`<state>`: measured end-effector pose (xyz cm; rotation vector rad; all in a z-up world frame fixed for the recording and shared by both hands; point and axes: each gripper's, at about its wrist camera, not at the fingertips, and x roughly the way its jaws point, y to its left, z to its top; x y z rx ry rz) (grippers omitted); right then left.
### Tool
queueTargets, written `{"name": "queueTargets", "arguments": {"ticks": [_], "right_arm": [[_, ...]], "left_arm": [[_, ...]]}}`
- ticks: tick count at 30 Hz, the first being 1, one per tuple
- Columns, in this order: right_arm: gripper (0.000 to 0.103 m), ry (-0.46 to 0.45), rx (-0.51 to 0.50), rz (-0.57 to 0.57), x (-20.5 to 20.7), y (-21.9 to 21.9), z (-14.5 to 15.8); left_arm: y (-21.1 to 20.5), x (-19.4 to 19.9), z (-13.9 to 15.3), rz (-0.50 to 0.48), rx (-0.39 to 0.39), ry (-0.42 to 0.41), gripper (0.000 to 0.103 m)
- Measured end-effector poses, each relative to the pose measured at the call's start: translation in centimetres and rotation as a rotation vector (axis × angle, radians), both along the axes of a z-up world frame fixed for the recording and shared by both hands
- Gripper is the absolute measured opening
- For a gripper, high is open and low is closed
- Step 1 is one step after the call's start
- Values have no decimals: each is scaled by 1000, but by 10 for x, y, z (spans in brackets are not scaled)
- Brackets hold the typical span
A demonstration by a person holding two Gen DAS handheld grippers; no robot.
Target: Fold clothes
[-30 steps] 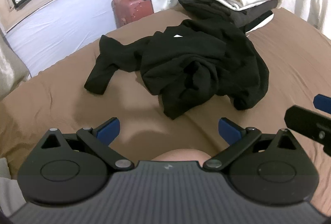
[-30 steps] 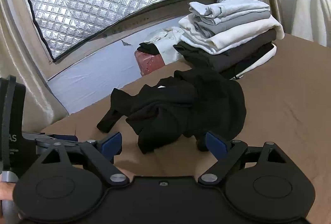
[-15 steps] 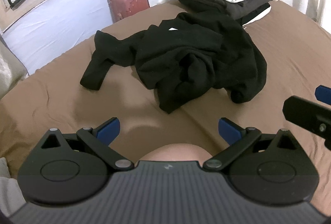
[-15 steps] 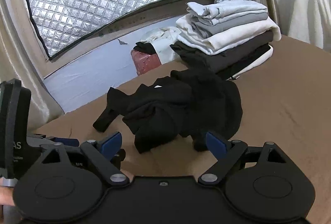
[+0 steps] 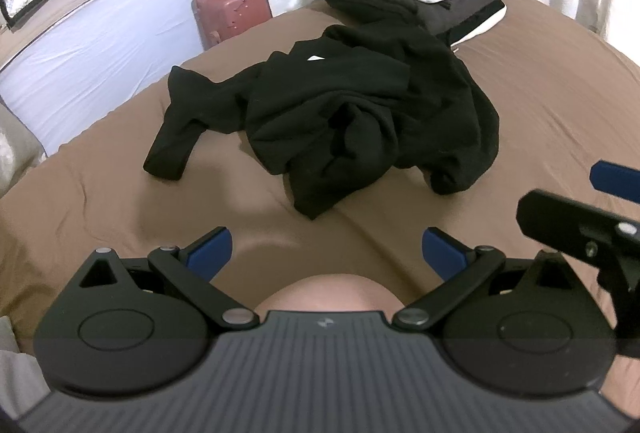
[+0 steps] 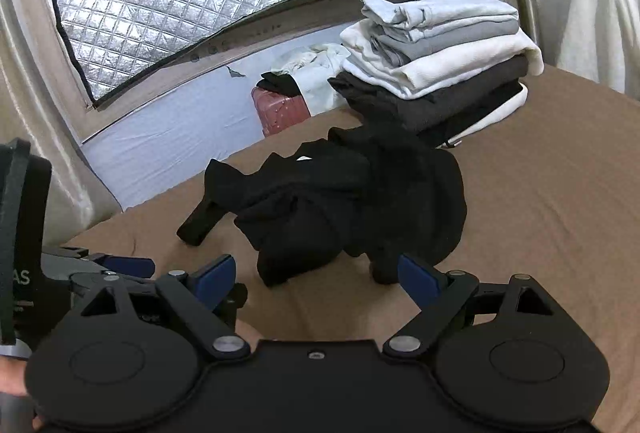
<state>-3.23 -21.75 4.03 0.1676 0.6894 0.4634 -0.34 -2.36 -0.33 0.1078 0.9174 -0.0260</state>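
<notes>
Hovering w/ fingers (image 5: pixel 210 251) apart, near garment (image 5: pixel 340 125)

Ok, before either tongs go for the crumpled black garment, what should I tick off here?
1. Left tongs open, empty: ok.
2. Right tongs open, empty: ok.
3. Black garment free of both tongs: ok.
4. Garment spread flat for folding: not ok, it lies bunched, one sleeve stretched out.
5. Garment clear of the folded stack: cannot tell, its far edge meets the stack's base.
6. Bare brown sheet beside it for spreading: ok.
</notes>
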Motion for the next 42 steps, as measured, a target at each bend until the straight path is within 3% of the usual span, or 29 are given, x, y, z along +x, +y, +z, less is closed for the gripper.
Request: {"name": "queueTargets", "arguments": {"ticks": [15,22,31,33,38,42], "right_arm": [[91,18,6,-8,3,1,-7],[91,30,18,8,4,1,-11],[91,15,22,32,0,-13,-18],[91,11,21,13,1,-26,-17],[91,-1,103,-59,15,-64,-8],[91,11,190,6,23,-73,-25]], "left_arm": [[1,3,-3,16,10,14,103],[-3,4,-6,29,88,-2,103],[-5,4,-8,55,63,4,103],[-7,5,-5,66,28,-3,103],[0,11,3,119,-42,-51,103],[12,19,-2,150,-38,-33,103]]}}
